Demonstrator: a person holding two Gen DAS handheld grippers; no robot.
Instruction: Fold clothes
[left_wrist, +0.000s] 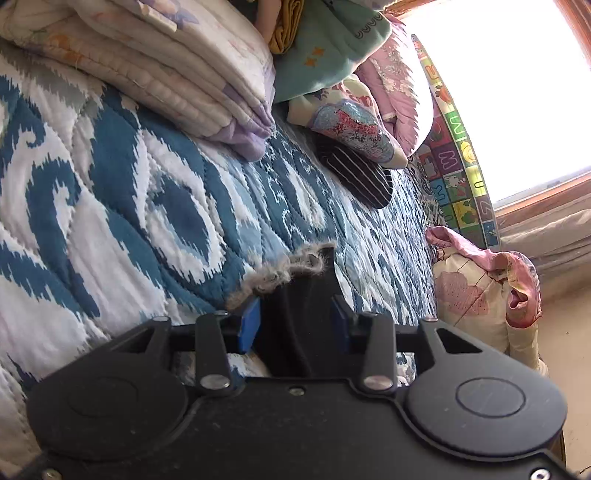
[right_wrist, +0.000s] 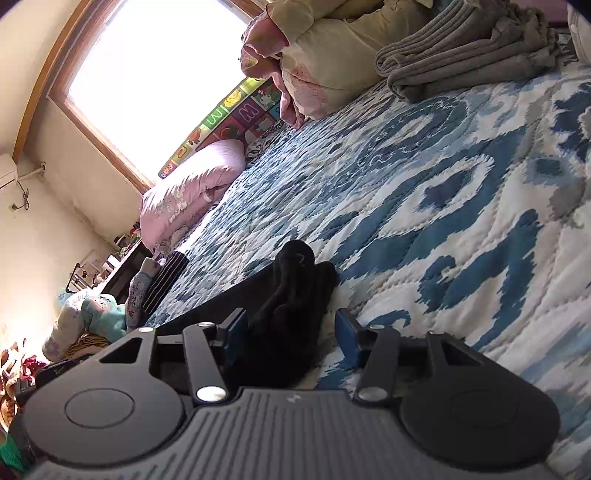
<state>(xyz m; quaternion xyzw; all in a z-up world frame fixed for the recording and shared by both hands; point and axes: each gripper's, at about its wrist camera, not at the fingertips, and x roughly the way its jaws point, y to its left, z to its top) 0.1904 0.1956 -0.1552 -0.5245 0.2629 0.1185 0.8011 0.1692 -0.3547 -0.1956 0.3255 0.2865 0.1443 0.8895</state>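
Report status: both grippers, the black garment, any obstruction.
Left gripper shut on black garment. Right gripper open, straddling its bunched end on the quilt. Nothing in the way.

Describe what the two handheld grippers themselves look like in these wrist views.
Both are matte black plastic with blue pads on the fingers, silver rivets on the linkage bars and two round raised discs. The left gripper has a smooth body; the right gripper has a grey ribbed plate. No cables or sleeves show.
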